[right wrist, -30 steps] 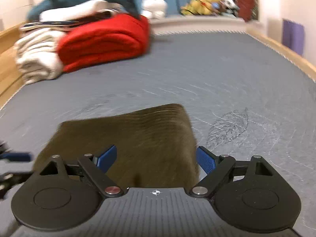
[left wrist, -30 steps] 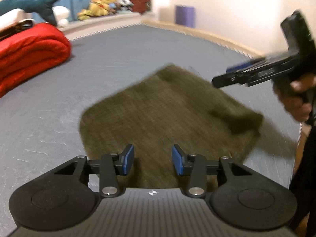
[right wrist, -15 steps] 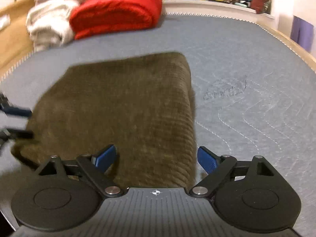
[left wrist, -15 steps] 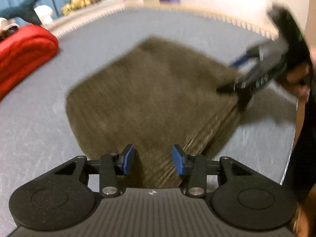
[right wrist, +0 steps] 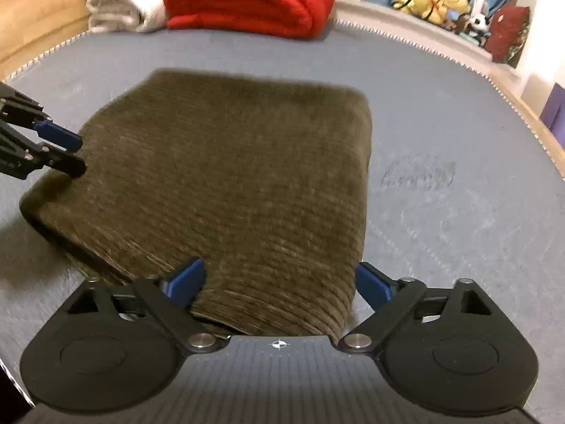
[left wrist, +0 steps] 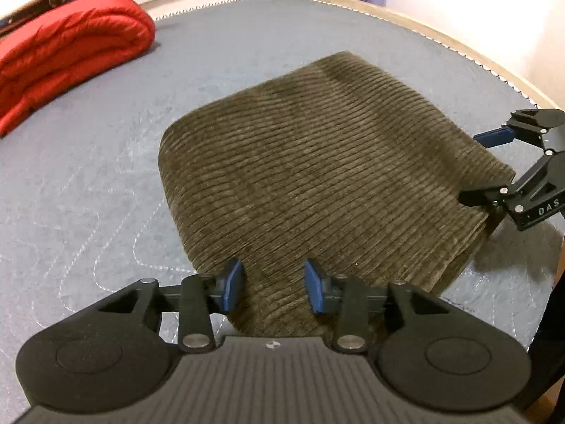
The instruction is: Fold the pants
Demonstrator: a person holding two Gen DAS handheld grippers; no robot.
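The folded brown pants [left wrist: 317, 176] lie flat on the grey mat [left wrist: 88, 176], toward its near edge; their nearest edge is hidden beneath both gripper bodies. The left gripper [left wrist: 273, 289] hovers with its jaws apart over the fabric, gripping nothing. The right gripper [right wrist: 279, 282] is spread wider, straddling the pants' near right corner, also empty. On the right gripper's body the letters "DAS" can be read; the rest is cut off. A red blanket [right wrist: 247, 0] sits at the far edge, stuffed toys [right wrist: 438, 3] blurred behind.
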